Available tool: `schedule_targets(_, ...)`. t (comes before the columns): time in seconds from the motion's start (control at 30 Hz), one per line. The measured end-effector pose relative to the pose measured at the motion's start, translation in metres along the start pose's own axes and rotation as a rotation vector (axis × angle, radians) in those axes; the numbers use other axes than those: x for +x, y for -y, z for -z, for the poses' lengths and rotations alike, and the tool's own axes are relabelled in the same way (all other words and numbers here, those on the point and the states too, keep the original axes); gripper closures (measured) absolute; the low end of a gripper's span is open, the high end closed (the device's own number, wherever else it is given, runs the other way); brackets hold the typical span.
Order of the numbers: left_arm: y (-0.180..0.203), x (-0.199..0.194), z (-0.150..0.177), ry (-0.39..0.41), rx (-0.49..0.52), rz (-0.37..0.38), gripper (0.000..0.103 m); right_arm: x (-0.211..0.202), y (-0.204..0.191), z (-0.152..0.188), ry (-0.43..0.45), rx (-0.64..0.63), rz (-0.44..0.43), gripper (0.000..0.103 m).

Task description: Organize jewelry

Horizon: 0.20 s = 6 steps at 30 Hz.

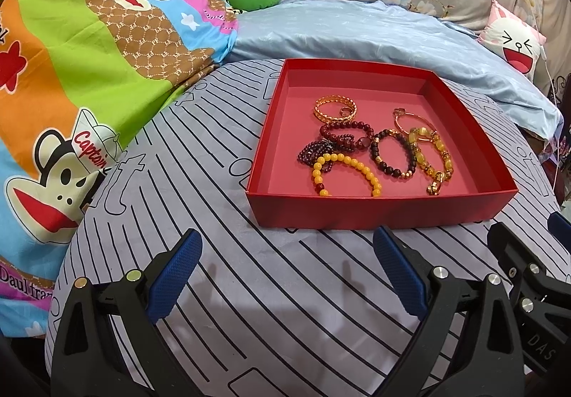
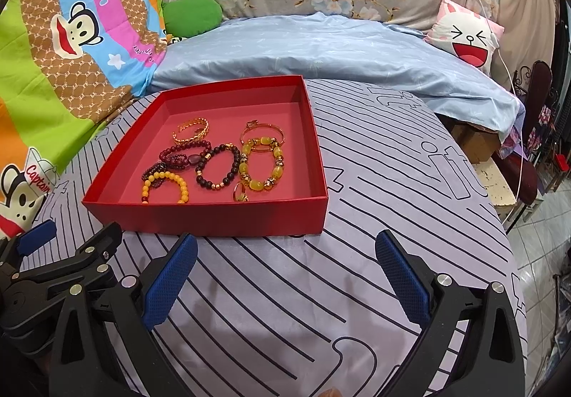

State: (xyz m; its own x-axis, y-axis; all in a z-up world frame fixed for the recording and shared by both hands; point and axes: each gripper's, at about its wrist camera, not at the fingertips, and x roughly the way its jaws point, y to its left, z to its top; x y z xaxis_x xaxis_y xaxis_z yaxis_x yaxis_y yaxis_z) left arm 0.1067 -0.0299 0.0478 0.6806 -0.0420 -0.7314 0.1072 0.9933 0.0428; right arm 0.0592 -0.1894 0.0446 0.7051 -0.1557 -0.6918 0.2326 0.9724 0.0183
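matt red cardboard tray (image 1: 378, 215) — glossy beaded bracelets (image 2: 214, 165), shiny gold metal bangle (image 1: 335, 108) — smooth striped cloth (image 2: 357, 218).

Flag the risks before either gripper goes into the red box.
1. The dark purple beaded bracelet overlaps the yellow beaded bracelet and the dark red one; lifting one may drag the others.
2. The small gold ring lies against the amber chunky bracelet, so it is easy to mis-grip.
3. The shallow red cardboard box sits on soft bedding and could shift.

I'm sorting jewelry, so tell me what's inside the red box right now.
The red box holds a gold chain bracelet, a thin gold bangle, four beaded bracelets in dark red, yellow, dark brown and amber, and a gold ring. Where the bracelets overlap, some beads are covered.
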Motion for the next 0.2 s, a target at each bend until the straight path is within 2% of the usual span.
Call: schedule_targets(0.2,0.0015,-0.0023,0.0024,0.006,0.003,-0.006,0.011,0.0008,0.0006,-0.0001,-0.001,0.005,-0.001,0.007)
